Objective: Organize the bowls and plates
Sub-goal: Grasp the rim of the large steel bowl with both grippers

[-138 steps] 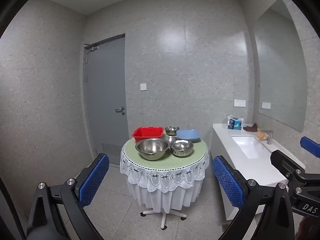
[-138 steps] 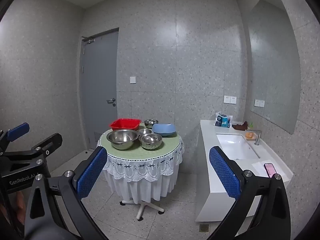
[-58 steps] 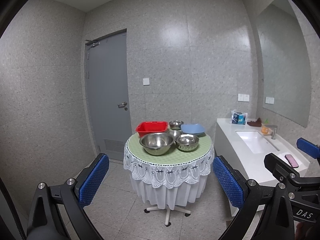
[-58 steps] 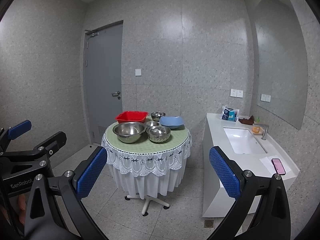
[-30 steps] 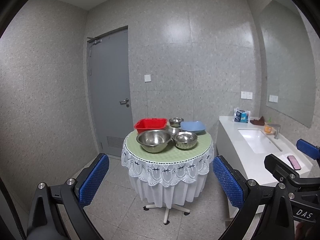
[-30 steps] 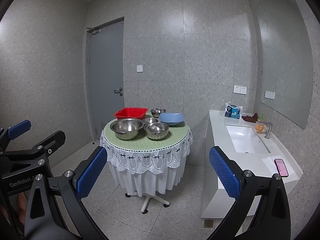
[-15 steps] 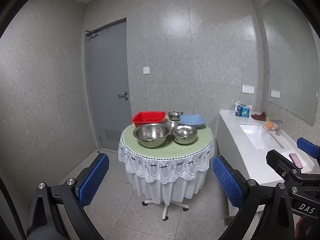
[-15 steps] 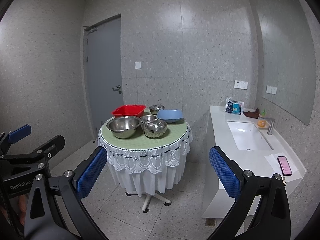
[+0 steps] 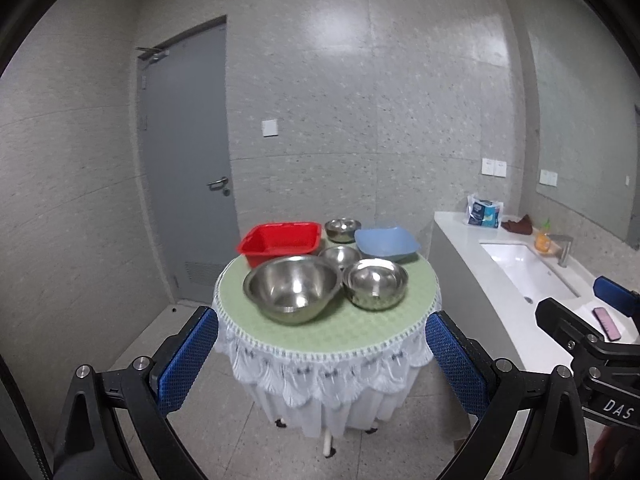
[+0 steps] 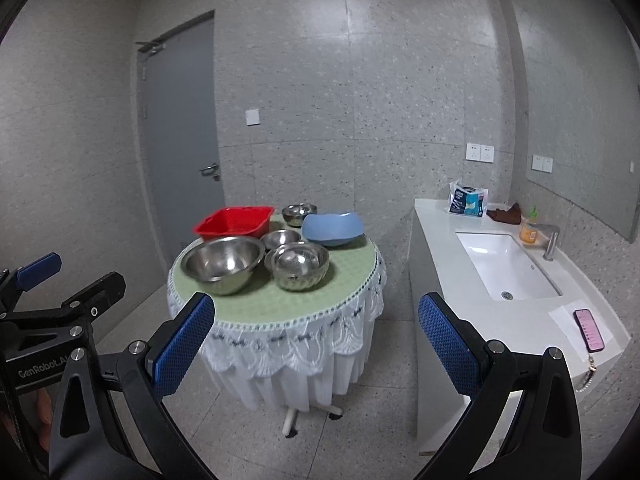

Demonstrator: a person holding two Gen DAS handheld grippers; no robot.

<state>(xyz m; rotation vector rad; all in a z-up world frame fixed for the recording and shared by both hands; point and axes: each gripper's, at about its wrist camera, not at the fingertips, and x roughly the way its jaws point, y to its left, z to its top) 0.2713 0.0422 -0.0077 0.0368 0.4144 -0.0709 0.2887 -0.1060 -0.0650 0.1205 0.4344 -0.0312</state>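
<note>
Bowls in steel, four on our round counter [image 9: 372, 330], largest bowl [image 9: 294, 288] front-left, red basin [image 9: 280, 240] and blue dish [image 9: 386, 243] behind, our left tongs [image 9: 320, 356] and right tongs [image 10: 312, 336] both spread apart, holding nothing.

Both grippers closed in on the table [image 9: 360, 330] (bowls [image 9: 294, 290] loomed larger ahead), jaws gaping as before.

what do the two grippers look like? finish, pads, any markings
Both alike: the left gripper and right gripper have matte black angular fingers with silver bolts, blue dimpled pads, and a blue-tipped handle. White lettering: partly visible "GenRobot.A" on left, "DAS" on right. No cables visible.
</note>
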